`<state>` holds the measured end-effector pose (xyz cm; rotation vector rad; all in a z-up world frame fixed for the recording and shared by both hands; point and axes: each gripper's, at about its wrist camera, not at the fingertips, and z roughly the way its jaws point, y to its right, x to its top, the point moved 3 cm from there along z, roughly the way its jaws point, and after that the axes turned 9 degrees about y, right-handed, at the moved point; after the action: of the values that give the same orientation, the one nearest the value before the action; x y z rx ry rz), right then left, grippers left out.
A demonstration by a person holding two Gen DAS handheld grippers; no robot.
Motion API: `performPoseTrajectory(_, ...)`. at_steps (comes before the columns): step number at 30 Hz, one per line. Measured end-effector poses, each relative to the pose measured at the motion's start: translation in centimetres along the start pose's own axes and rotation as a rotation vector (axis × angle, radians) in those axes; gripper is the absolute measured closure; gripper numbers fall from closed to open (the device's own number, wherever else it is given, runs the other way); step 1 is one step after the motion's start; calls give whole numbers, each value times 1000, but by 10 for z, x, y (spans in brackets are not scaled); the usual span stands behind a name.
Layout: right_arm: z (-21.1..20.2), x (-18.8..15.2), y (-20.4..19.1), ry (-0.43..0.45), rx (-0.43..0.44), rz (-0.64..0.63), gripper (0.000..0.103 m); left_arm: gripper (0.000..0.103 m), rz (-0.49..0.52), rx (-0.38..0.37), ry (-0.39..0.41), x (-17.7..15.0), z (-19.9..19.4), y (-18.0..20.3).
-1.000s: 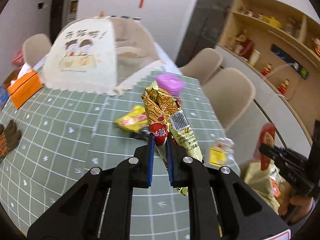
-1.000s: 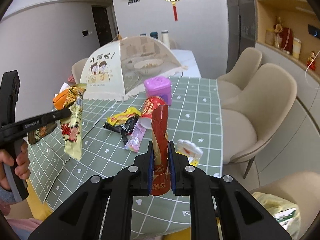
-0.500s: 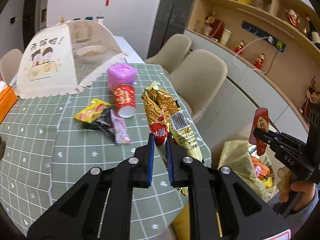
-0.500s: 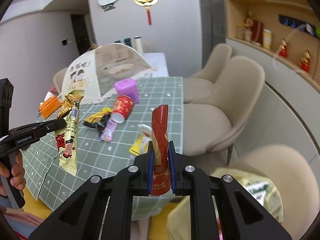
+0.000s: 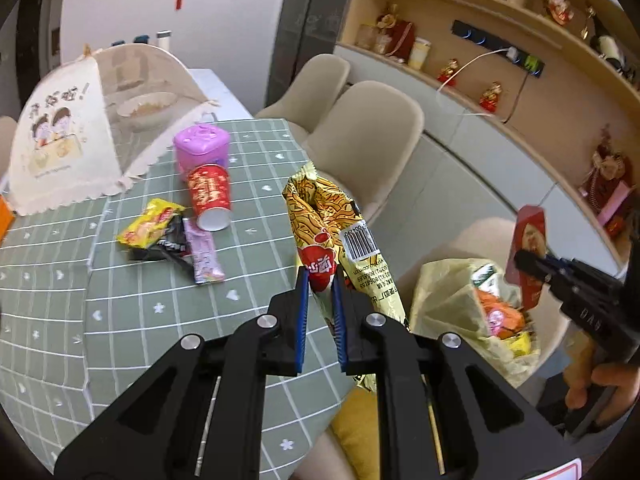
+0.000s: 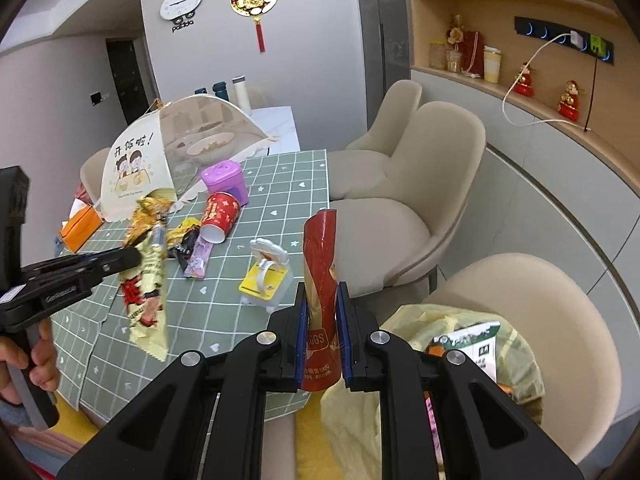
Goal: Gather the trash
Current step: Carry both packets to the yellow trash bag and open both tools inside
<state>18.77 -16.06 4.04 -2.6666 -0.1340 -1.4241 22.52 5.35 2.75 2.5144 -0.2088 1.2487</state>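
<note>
We saw both views evenly lit by soft, diffuse daylight, bright without harsh contrast. Shadows were faint: only thin, pale ones lay under the litter on the worktop (image 5: pixel 120 300) ahead of the fingers (image 5: pixel 303 320). The black fingers in the foreground read as near-solid dark shapes with little surface detail. Fisheye distortion was strong; the shelves (image 6: pixel 520 92) to the right of the fingers bowed into curves, and dark vignetting closed off every corner. Slight motion blur softened the purple container (image 5: pixel 202 146) beyond the fingers in the left view. Small glints showed on the gold wrapper (image 6: pixel 146 276) and the red wrapper (image 6: pixel 320 264).
</note>
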Motion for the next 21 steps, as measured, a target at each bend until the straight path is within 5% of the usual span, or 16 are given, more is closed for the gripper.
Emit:
performPoseTrajectory(7,-21,-6,15,-13,-59,22,89,92,26,-141,-12,5,-6,23)
performPoseTrajectory(14,-52,-18,75,-3,-92,-2,89,92,24,-295,-13,-12,21,108)
performPoseTrajectory(21,-65,-45,147,-27,-20,-19,89,92,-15,-295,-86,-61,80,200)
